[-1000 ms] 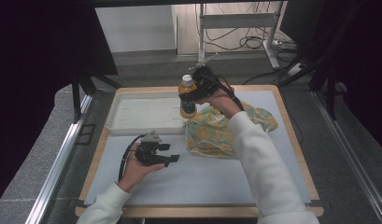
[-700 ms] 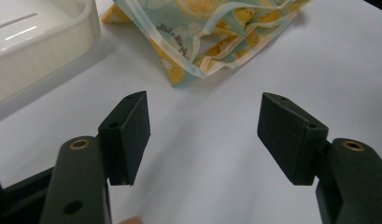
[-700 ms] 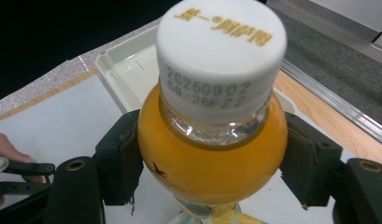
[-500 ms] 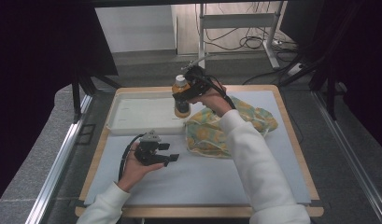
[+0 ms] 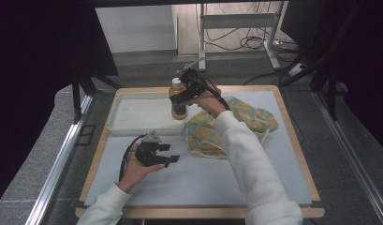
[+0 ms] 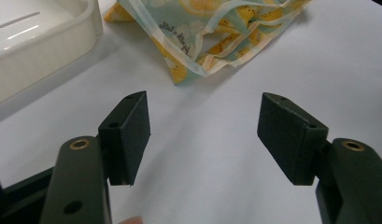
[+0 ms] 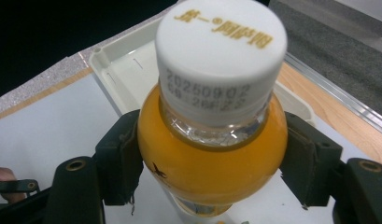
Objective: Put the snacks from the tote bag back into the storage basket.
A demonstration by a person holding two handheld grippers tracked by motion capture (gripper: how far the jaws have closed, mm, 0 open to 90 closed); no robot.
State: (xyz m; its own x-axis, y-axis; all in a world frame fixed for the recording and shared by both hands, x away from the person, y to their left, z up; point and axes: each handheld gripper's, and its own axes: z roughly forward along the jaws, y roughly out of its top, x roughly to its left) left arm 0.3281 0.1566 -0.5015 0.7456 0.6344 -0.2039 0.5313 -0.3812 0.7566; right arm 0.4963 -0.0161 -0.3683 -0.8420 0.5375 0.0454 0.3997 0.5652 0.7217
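Note:
An orange-filled bottle with a white cap stands upright at the right end of the white tray. My right gripper is shut on it, and both pads press the bottle just under its neck. Whether its base touches anything I cannot tell. My left gripper rests low over the white mat near the front left, open, with nothing between its jaws. A lemon-print bag lies crumpled to the right of the bottle.
The tray sits at the back left of the white mat, and its corner shows behind the bottle. The bag lies just ahead of the left gripper. A wooden rim frames the table.
My right gripper has carried the bottle left and down, from above the bag's edge to the right end of the tray. The left gripper has stayed where it was.

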